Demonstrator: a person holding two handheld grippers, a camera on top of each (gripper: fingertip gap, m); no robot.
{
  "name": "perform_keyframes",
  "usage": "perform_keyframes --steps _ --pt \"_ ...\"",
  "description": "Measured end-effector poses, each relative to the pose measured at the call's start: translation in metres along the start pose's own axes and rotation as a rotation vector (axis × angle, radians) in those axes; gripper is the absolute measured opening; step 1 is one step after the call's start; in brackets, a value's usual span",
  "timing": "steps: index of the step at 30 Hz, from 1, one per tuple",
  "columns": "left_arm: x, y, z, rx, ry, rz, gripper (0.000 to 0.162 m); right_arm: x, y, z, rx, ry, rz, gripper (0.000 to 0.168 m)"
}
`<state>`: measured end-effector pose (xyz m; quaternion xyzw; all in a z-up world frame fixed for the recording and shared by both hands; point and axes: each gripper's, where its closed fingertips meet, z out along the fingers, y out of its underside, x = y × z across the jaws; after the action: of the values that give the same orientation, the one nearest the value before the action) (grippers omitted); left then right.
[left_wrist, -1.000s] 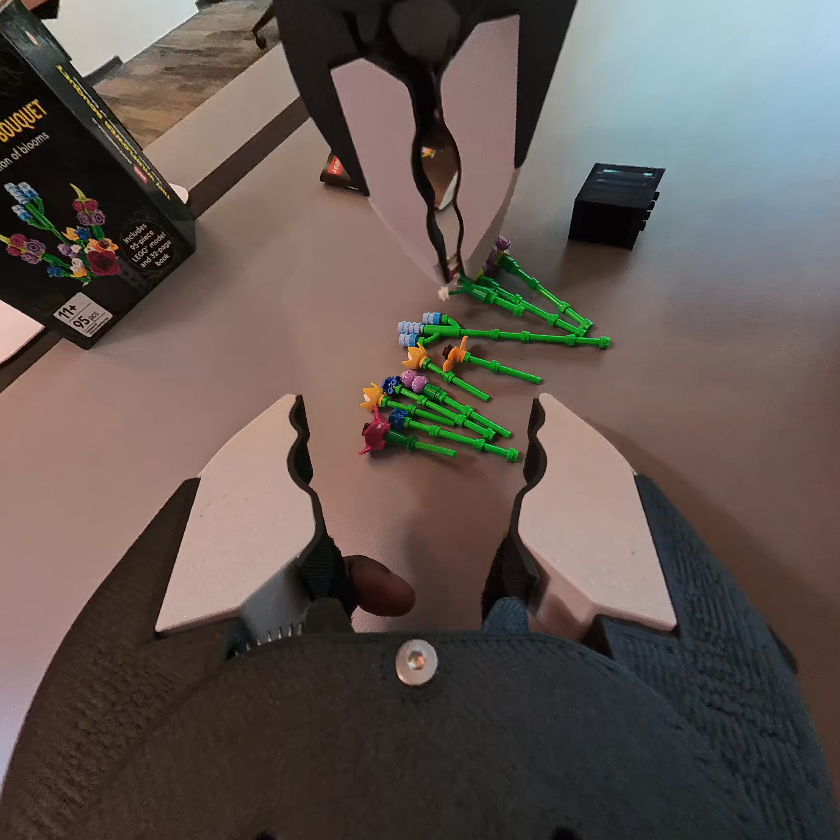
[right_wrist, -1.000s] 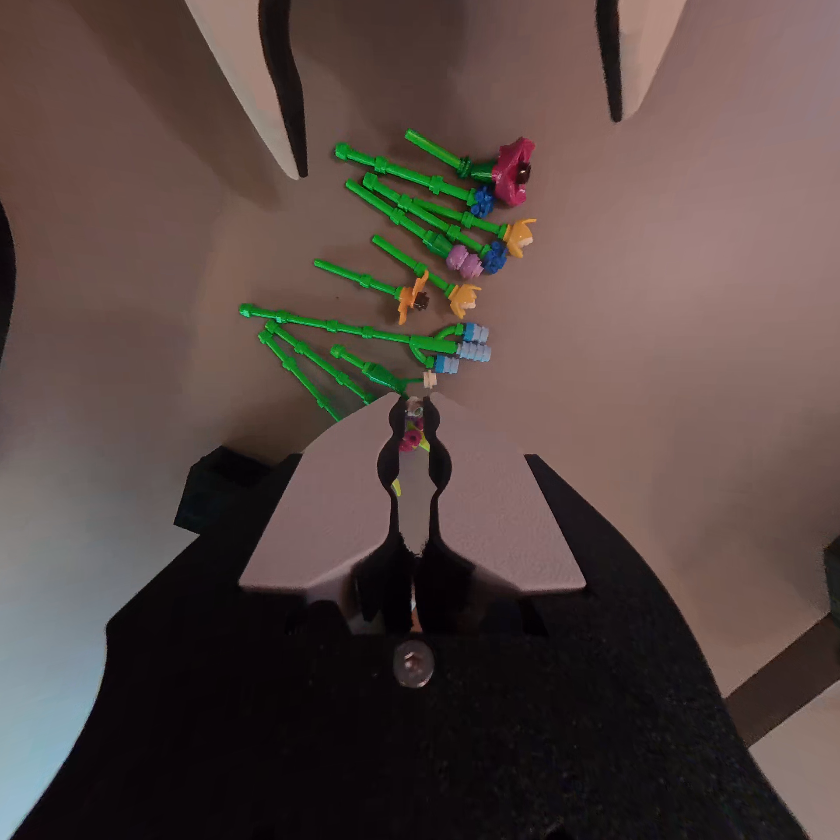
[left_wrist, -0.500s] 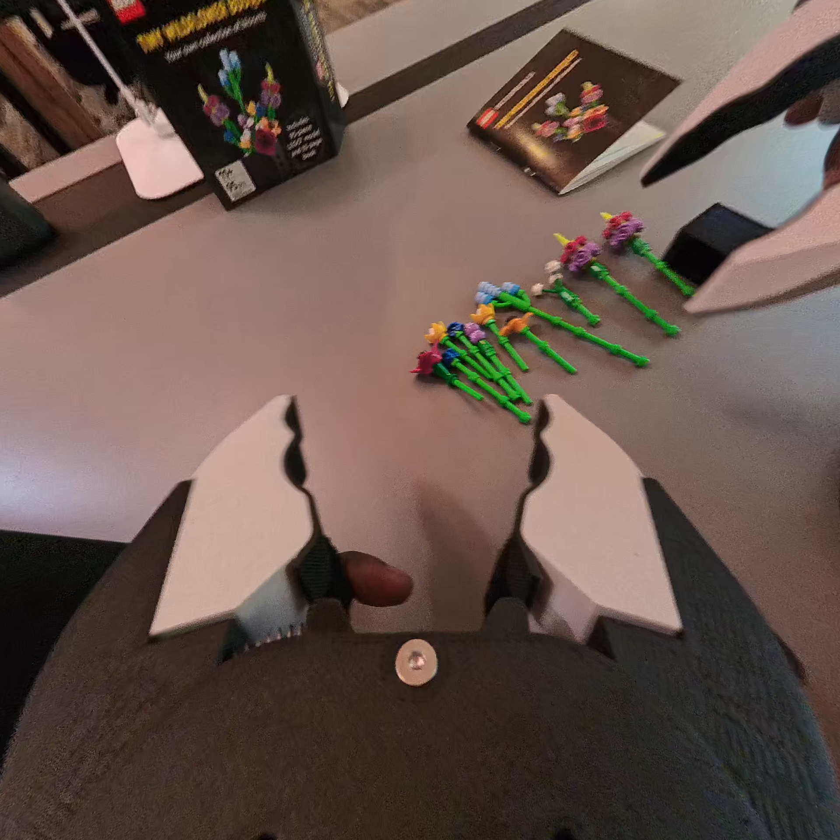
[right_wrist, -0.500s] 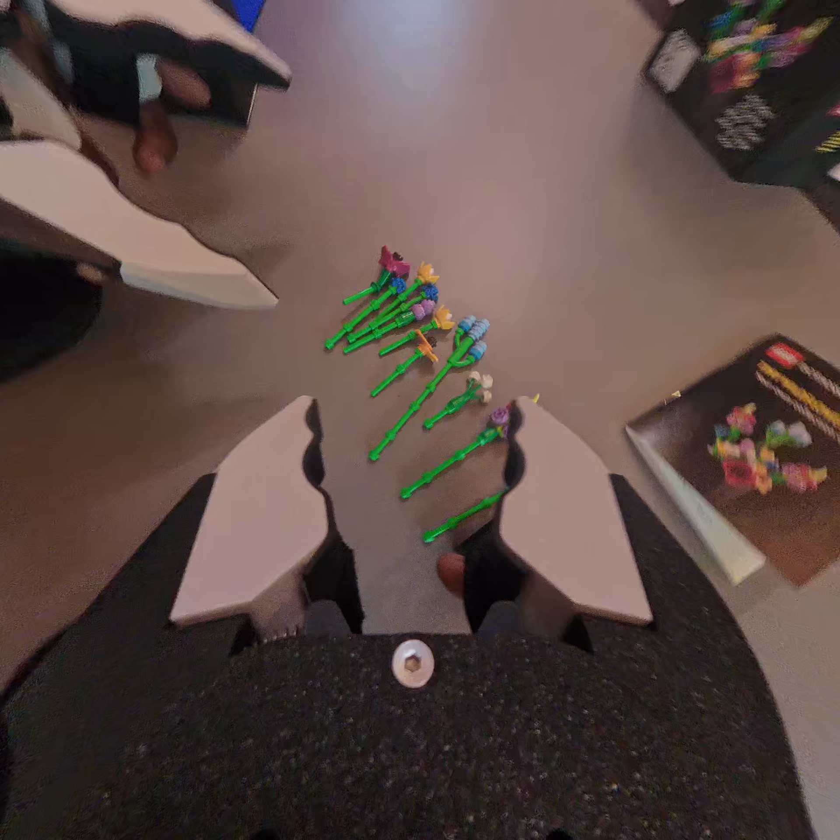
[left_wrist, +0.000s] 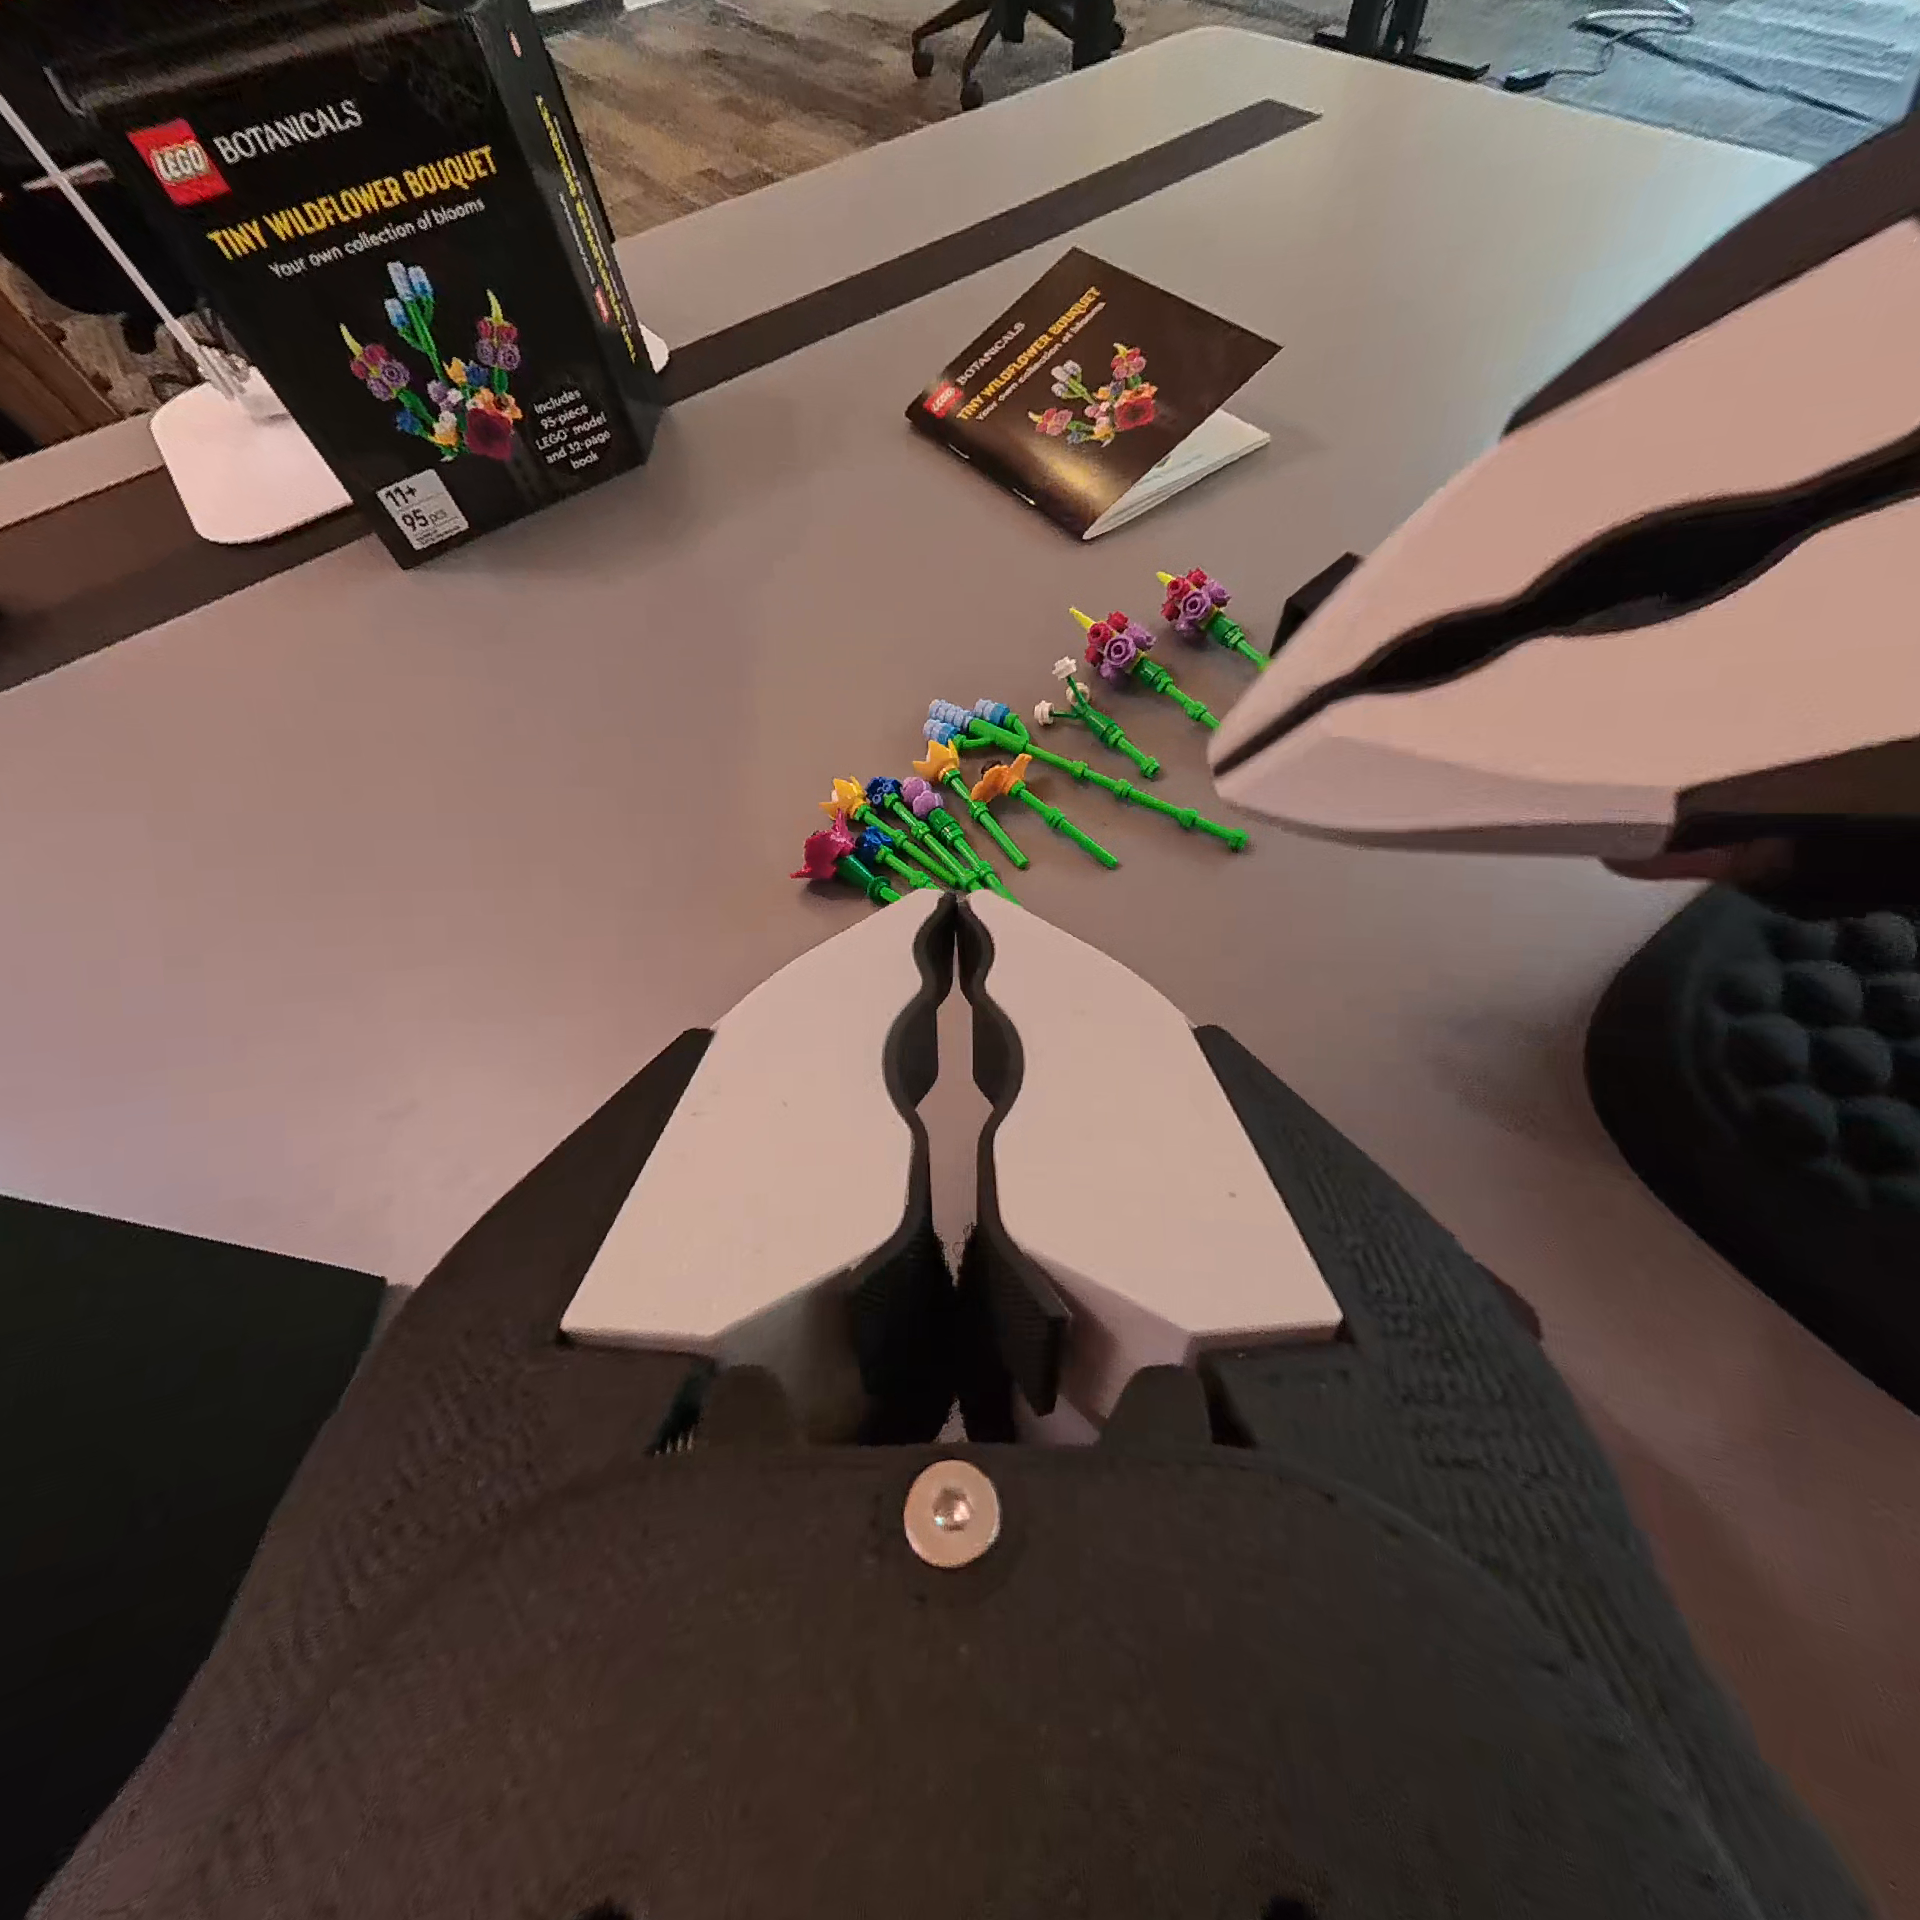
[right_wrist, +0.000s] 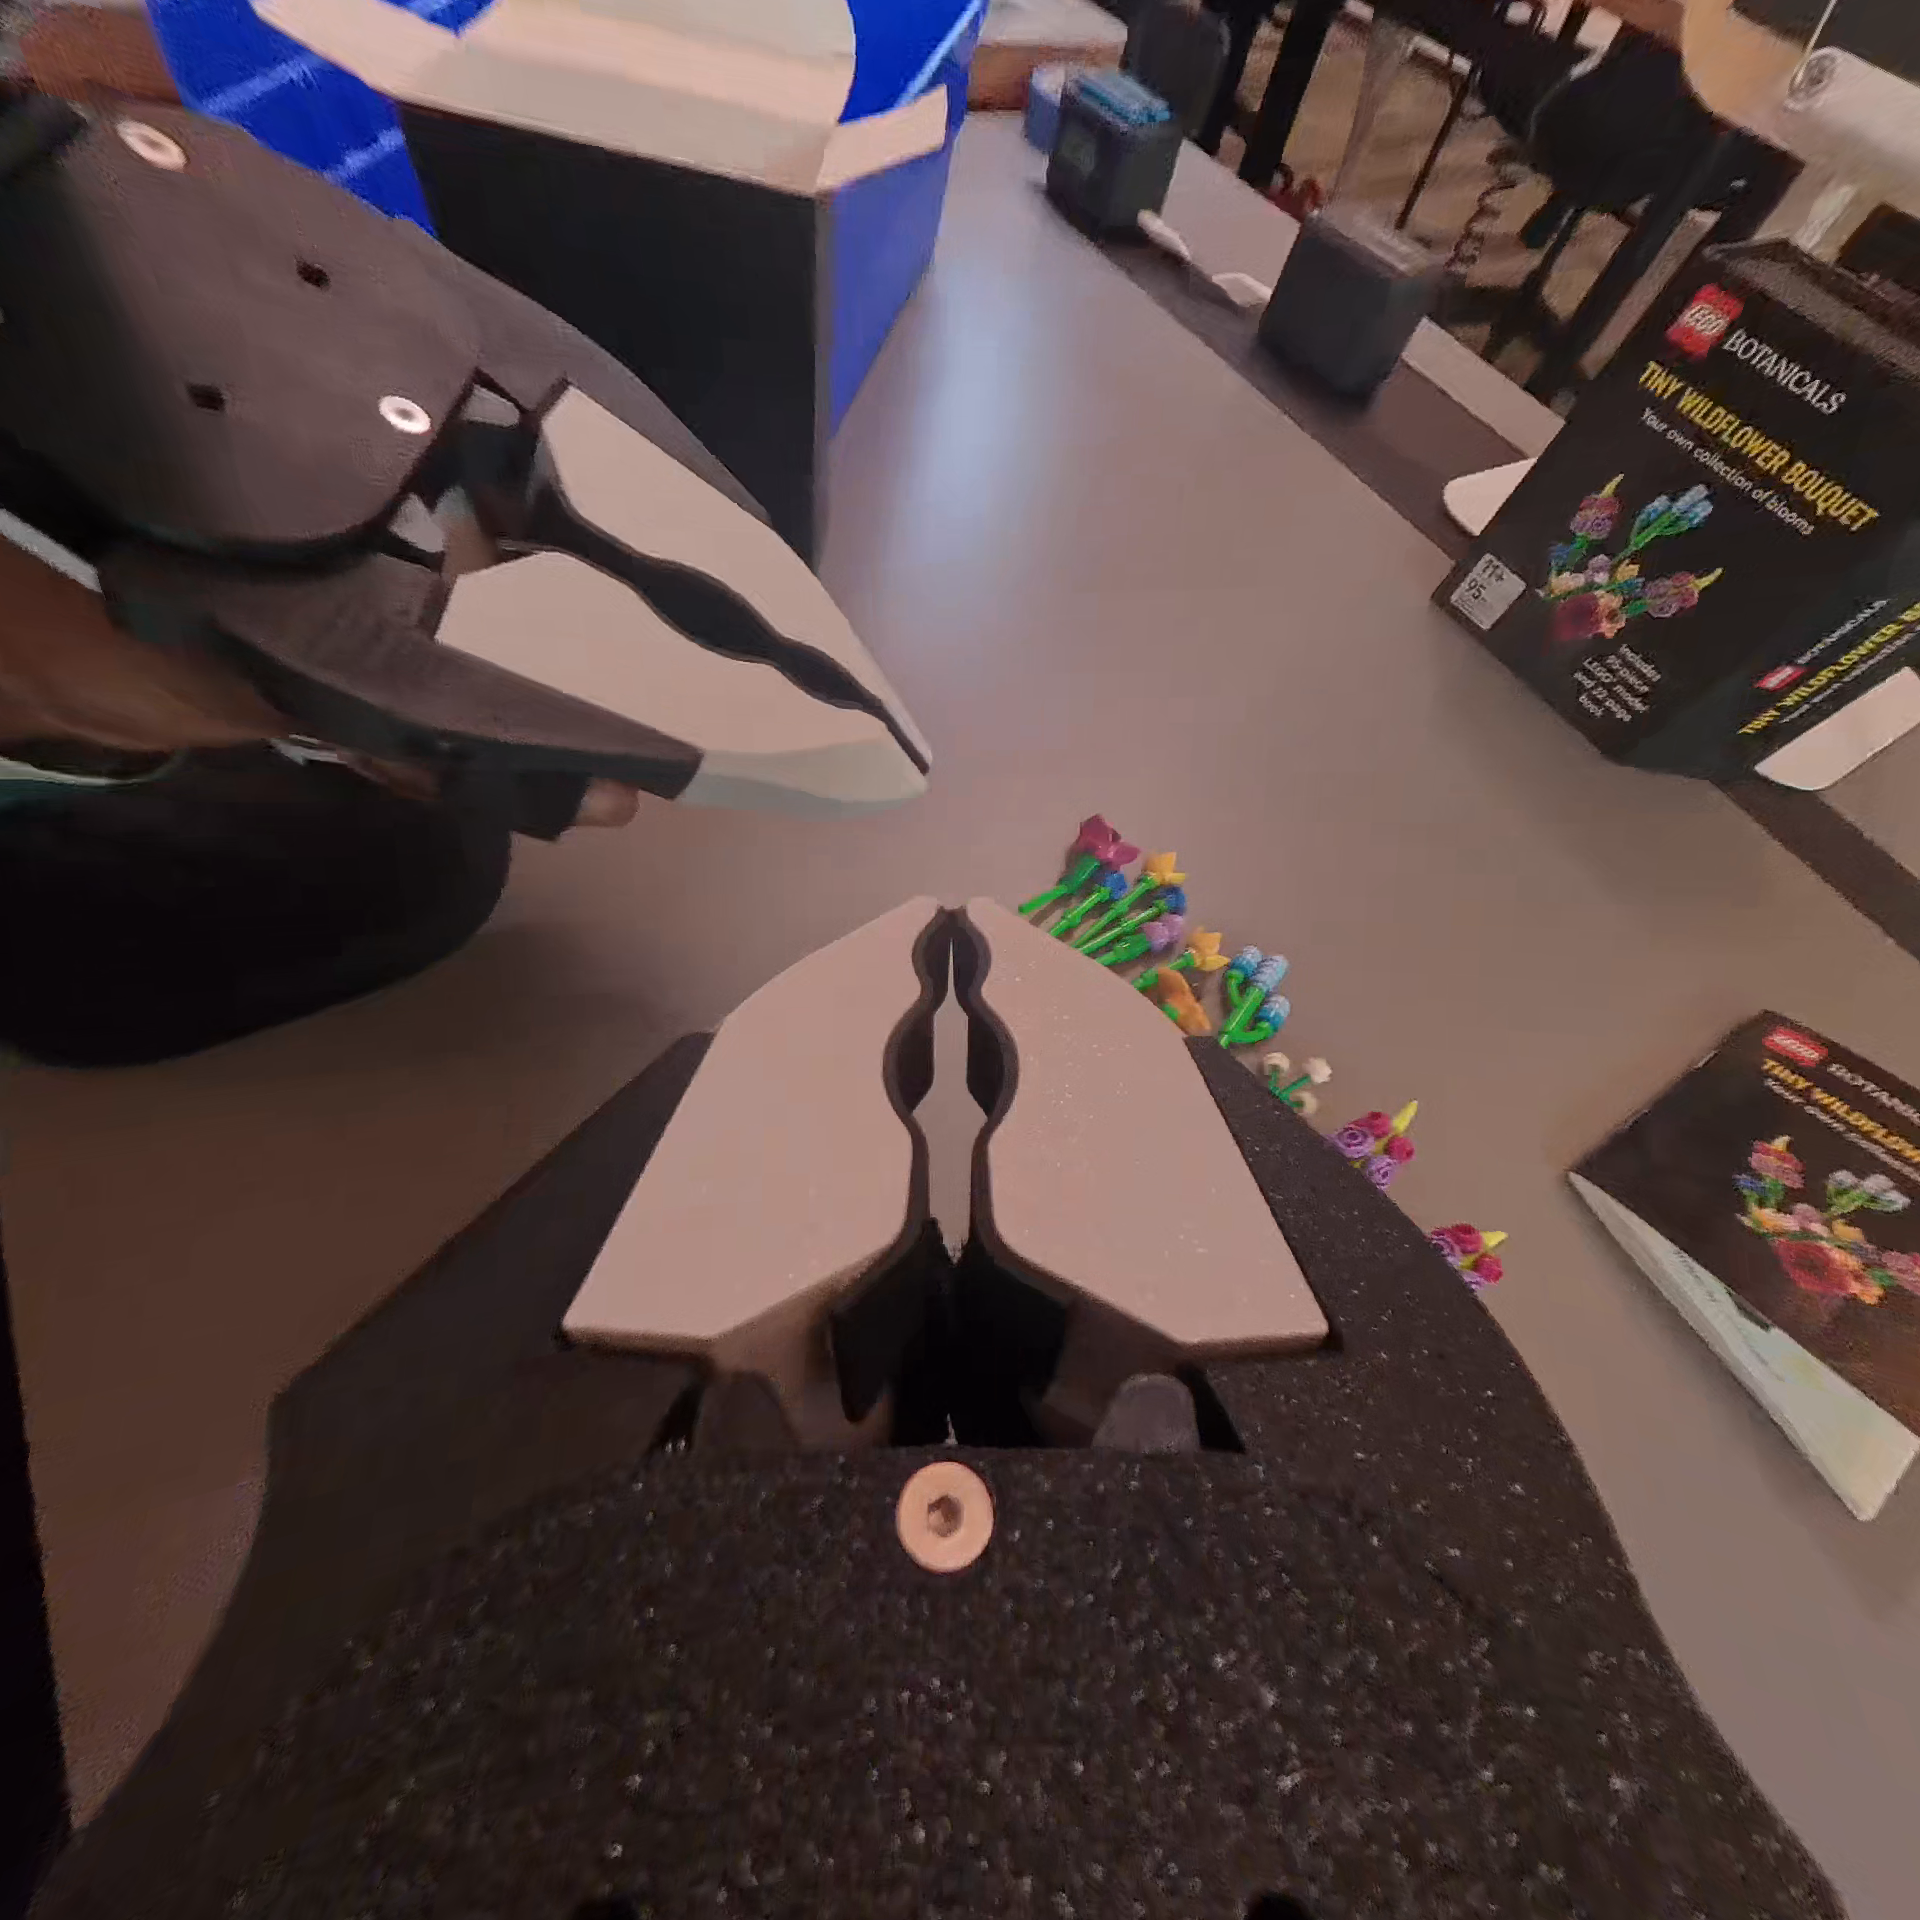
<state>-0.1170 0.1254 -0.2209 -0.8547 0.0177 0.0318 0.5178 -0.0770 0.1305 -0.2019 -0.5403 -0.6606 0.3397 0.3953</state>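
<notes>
Grey table (left_wrist: 436, 831): carries everything below.

Black flower-set box (left_wrist: 384, 301): upright at the far left in the left wrist view, a white stand base (left_wrist: 244, 473) just behind it.

Left gripper (left_wrist: 954, 906): fingers pressed together, tips meeting, nothing between them. It is raised over the table, its tips pointing at the near end of the flower row.

Right gripper (right_wrist: 951, 914): fingers likewise pressed together, empty, raised off the table. The flower row shows along its right side, partly hidden behind its body.

Black booklet (left_wrist: 1091, 395): lies flat beyond the flowers, well apart from both grippers.

Brick flowers (left_wrist: 997, 769): green-stemmed, laid side by side in a diagonal row on the table, from the magenta bloom (left_wrist: 826, 852) nearest the left gripper's tips to the purple-and-red clusters (left_wrist: 1195, 603) at the far end. No gripper touches any of them.
</notes>
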Motion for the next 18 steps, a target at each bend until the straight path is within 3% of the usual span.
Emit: perform_keyframes --steps 4,6,9,12,14,18 --pt "-0.001 0.003 -0.002 -0.009 -0.003 -0.005 0.001 0.015 -0.029 0.002 0.107 0.1 -0.032 0.011" --pt "-0.001 0.005 -0.002 -0.01 -0.003 -0.006 0.001 0.011 -0.018 0.009 0.015 0.051 -0.049 0.0" --pt "-0.002 0.005 -0.002 -0.01 0.001 -0.014 0.001 0.016 -0.013 0.013 -0.024 0.067 -0.035 0.002" --pt "-0.003 0.004 -0.002 -0.011 0.009 -0.016 0.002 0.022 -0.013 0.01 -0.03 0.115 -0.008 0.032" --pt "-0.003 0.005 -0.001 -0.015 0.014 -0.013 0.002 0.013 0.005 0.014 -0.122 0.05 -0.015 0.001" --pt "-0.004 0.009 0.002 -0.024 0.027 -0.019 0.003 0.011 0.015 0.018 -0.13 0.06 0.015 0.005"
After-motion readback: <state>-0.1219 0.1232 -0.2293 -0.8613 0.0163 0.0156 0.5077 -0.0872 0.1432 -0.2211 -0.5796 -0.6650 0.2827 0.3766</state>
